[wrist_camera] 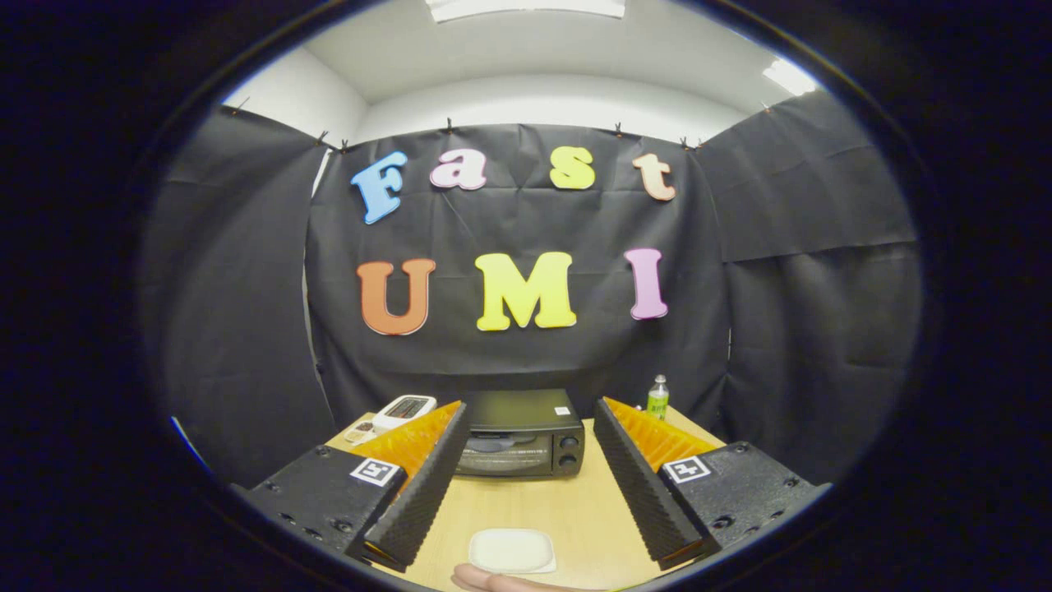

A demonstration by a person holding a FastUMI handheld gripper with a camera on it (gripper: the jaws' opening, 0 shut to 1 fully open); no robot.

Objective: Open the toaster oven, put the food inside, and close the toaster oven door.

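Facing the closed black toaster oven (519, 434) on the wooden table (575, 514), the gripper (526, 485) is held wide, empty. Nearer lies a white square plate (511, 549); misjudged approach could shove the oven backward.

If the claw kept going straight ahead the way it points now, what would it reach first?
Probably the toaster oven, which sits beyond the open claw in line with the gap between its fingers, door shut. The table between them looks bare; the white plate lies lower, nearer the camera. Depth is uncertain.
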